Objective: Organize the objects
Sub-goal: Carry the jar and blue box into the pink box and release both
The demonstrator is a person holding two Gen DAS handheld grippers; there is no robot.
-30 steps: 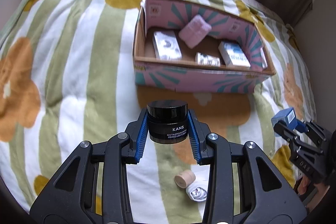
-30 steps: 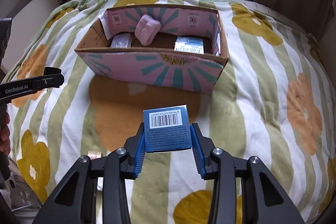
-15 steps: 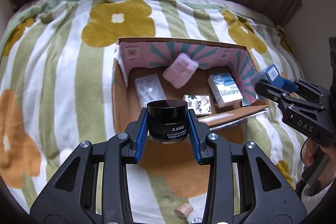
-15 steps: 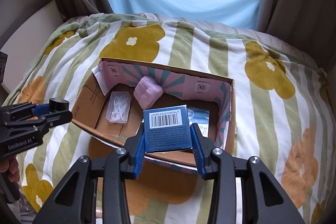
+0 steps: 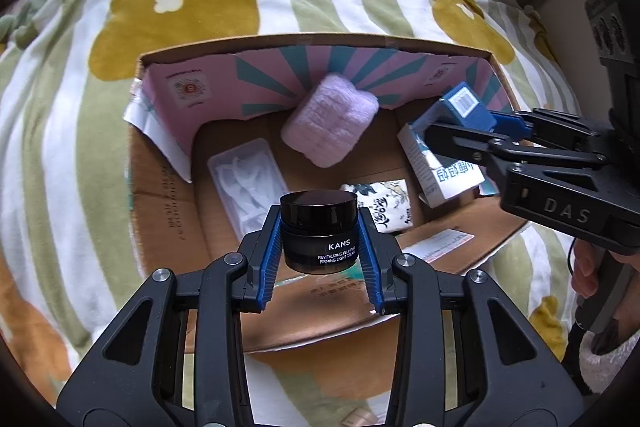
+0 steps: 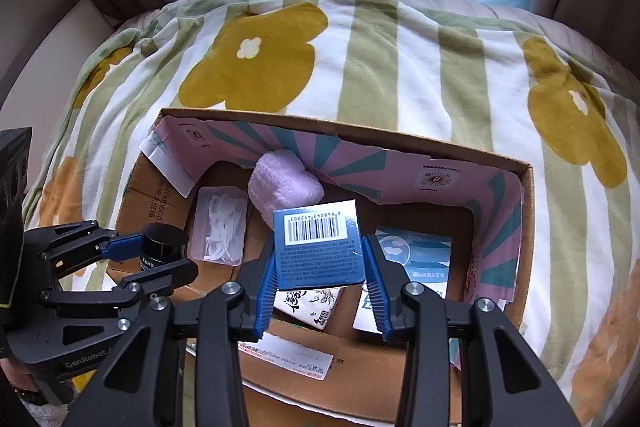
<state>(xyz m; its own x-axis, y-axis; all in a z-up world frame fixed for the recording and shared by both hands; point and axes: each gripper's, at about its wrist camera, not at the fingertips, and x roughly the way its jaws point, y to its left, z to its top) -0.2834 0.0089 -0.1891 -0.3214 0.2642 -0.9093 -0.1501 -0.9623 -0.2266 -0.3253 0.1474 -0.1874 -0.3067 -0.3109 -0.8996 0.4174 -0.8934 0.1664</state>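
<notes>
Left gripper (image 5: 319, 255) pinches a black round KANS cream jar (image 5: 318, 230) above the near edge of an open cardboard box with pink lining (image 5: 160, 187). From the right wrist, the right gripper (image 6: 320, 269) clamps a small blue barcoded carton (image 6: 319, 250) over the box's interior, above a pink fluffy towel (image 6: 282, 185) and clear floss-pick case (image 6: 218, 225).

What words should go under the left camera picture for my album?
Left gripper holds a black cream jar over the cardboard box, right gripper brings a blue box.

Right claw (image 6: 319, 255) grips blue barcoded rectangular carton (image 6: 319, 251) above open pink-lined cardboard box (image 6: 527, 227); left claw (image 6: 158, 255) grips black jar (image 6: 164, 246).
</notes>
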